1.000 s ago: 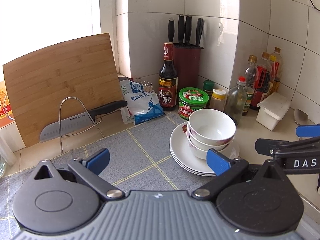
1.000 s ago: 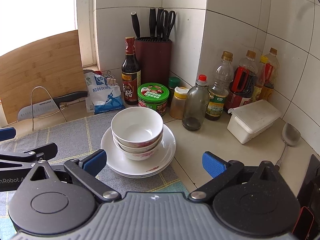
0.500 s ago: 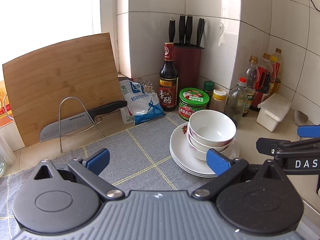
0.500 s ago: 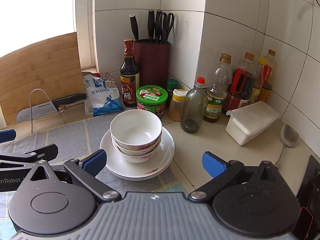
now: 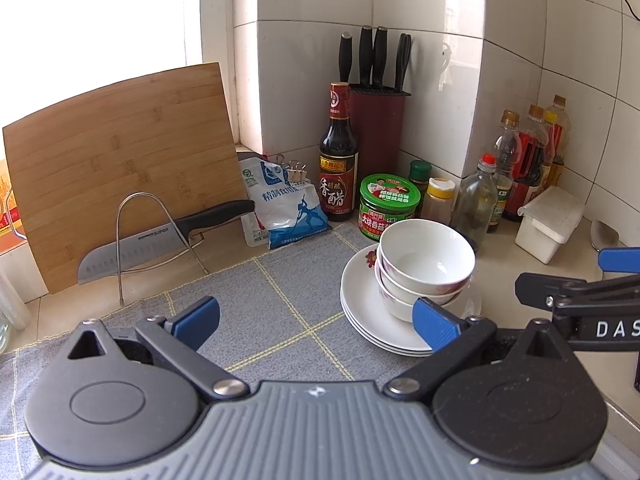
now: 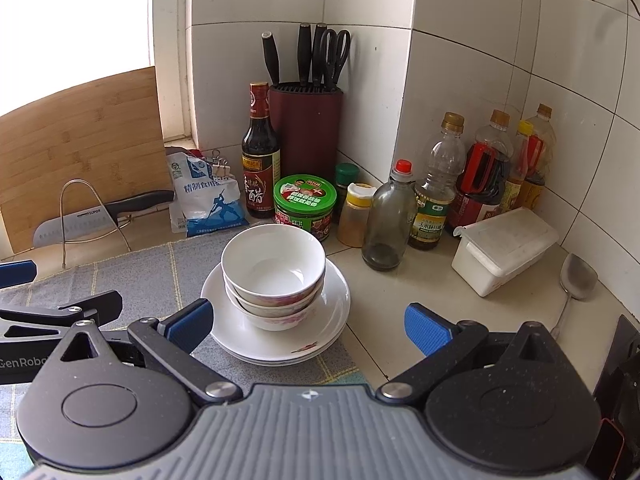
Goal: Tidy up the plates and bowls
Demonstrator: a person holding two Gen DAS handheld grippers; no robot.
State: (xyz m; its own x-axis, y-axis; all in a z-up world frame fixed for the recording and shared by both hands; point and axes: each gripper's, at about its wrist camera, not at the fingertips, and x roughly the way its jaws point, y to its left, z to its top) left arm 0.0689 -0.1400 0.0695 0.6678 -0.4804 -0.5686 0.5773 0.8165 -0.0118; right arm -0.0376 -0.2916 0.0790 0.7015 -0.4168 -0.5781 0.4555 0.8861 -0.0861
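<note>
Both grippers, left gripper (image 5: 316, 320) and right gripper (image 6: 306, 324), spread and empty; bowls (image 6: 274, 276) at 12 o'clock: pinch top rim squarely, lift straight off plates (image 6: 332, 320).

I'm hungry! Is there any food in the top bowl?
Empty. The right wrist view looks straight into the top bowl and shows only its clean white inside.

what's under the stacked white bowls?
The stacked white bowls sit on a stack of white plates, about three rims visible, resting on the grey cloth mat. The plate centres and the lower bowls' insides are covered.
</note>
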